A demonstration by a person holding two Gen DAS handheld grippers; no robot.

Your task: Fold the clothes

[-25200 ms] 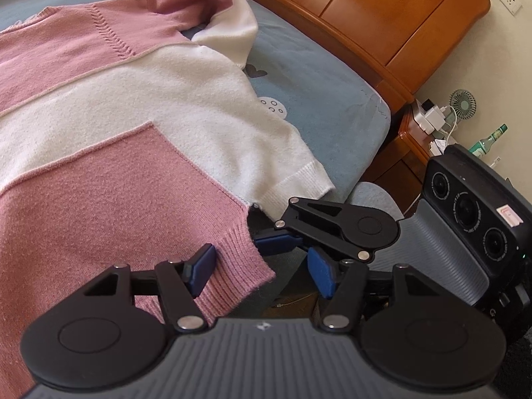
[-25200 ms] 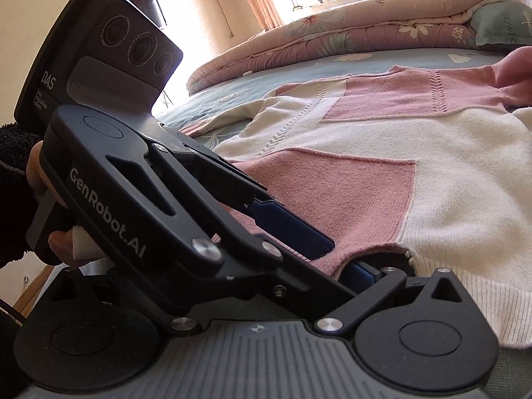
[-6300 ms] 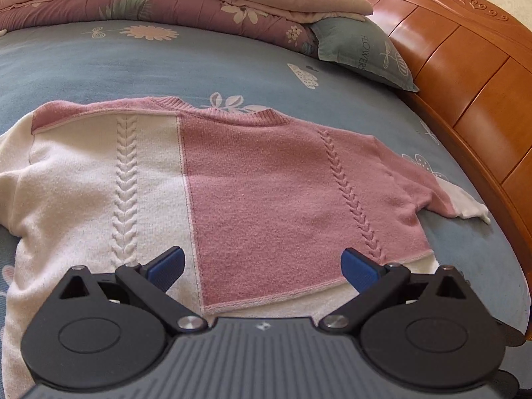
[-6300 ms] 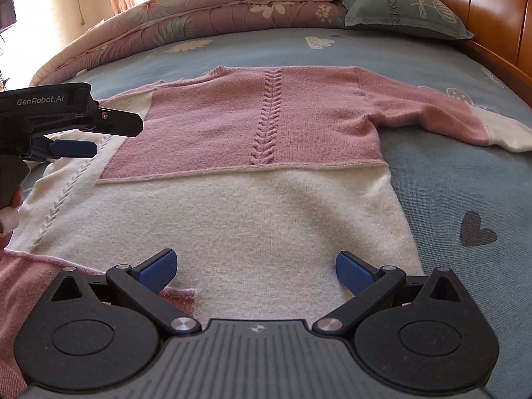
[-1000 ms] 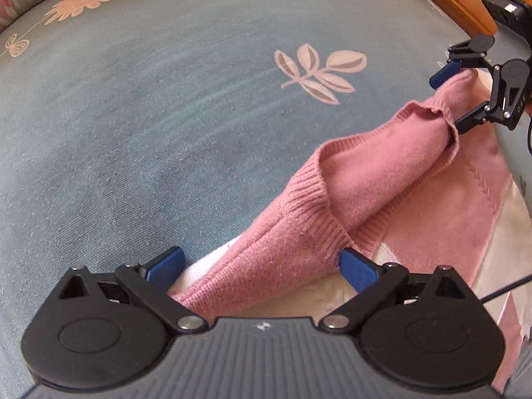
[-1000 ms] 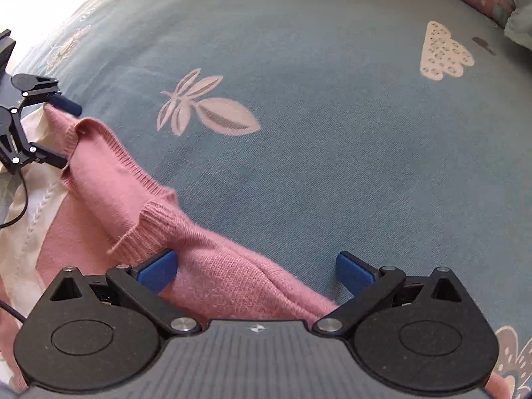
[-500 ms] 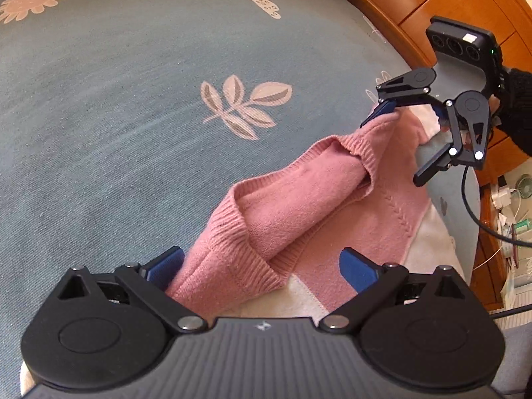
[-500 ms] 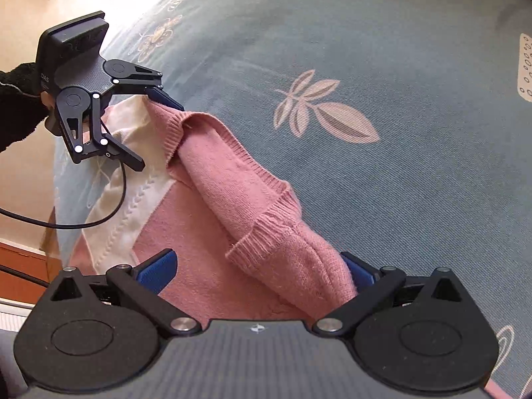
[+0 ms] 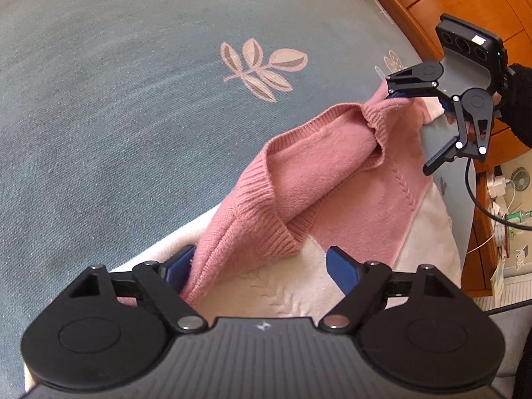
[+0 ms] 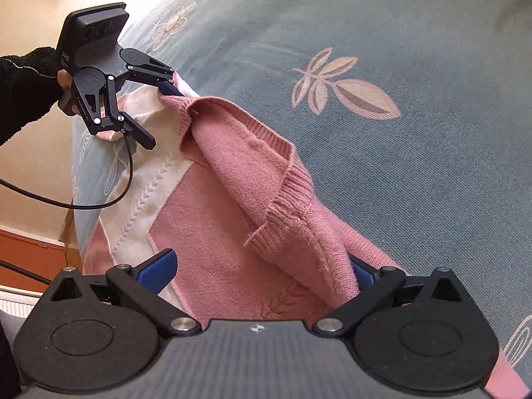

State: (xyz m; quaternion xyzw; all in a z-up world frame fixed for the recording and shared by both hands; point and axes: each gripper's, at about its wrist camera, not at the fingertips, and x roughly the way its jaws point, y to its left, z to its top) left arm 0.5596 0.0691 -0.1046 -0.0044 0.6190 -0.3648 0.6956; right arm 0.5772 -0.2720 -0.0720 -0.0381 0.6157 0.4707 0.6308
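A pink and white knit sweater (image 9: 306, 179) lies on the bed, its pink collar edge bunched into a raised fold running between my two grippers. My left gripper (image 9: 261, 271) straddles one end of that fold. Its jaws are closing; the left pad touches the pink knit and the right pad hangs free over the white part. In the right wrist view the sweater (image 10: 232, 166) fills the gap of my right gripper (image 10: 262, 272), whose jaws stand wide; its right pad is half hidden by fabric. Each view shows the other gripper, the right (image 9: 410, 133) and the left (image 10: 159, 116), at the fold's far end.
The blue-grey sheet (image 9: 116, 99) with leaf prints spreads beyond the sweater. An orange wooden headboard (image 9: 449, 0) borders the bed, with a cluttered nightstand (image 9: 505, 199) beside it. A black sleeve (image 10: 23, 86) holds the left gripper, with a cable trailing below.
The collar fold has been drawn back over the sweater's body and more of the sweater shows. Both views have tipped. My left jaws have narrowed a little.
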